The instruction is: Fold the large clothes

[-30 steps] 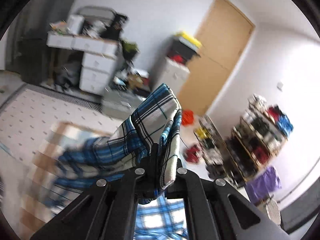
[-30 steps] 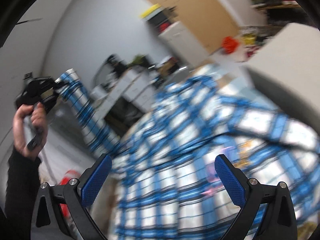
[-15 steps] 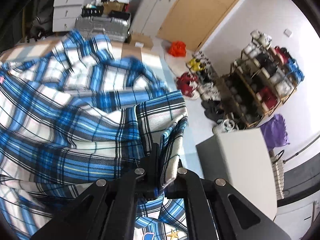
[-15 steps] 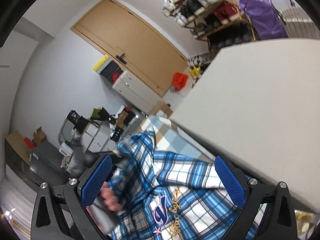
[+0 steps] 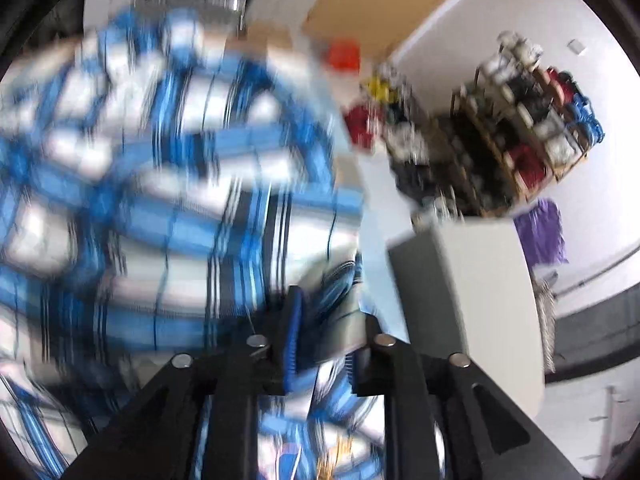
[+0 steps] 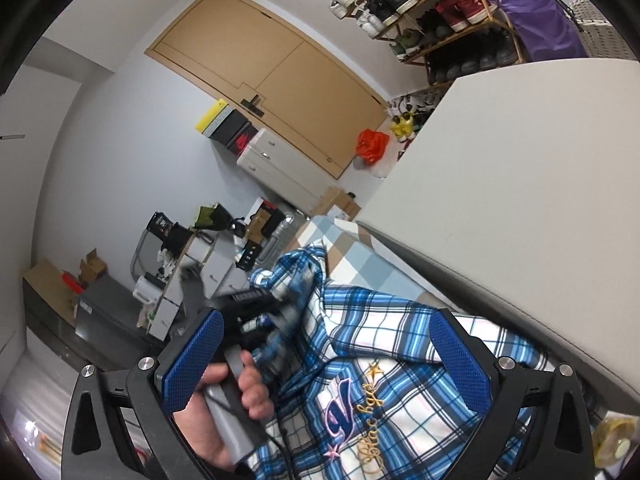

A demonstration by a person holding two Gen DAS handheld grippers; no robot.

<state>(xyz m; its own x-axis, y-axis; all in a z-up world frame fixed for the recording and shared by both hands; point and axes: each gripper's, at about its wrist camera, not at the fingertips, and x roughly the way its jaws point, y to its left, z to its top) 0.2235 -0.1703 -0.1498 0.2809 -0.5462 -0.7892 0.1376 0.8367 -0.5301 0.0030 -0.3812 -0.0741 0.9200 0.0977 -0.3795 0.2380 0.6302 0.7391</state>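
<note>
Left gripper: jaws opening, fold of blue plaid shirt between them (view blurred). Right gripper: jaws wide apart, holding nothing, above shirt. Shirt spread on checked surface beside grey cabinet.

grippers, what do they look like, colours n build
Both are black two-finger frames with triangular cut-outs and silver bolt heads. The right gripper carries blue pads with a mesh-like texture. The left gripper has the same blue pad, blurred here. From the right wrist view, the left tool has a grey handle in a hand; no sleeve shows.
</note>
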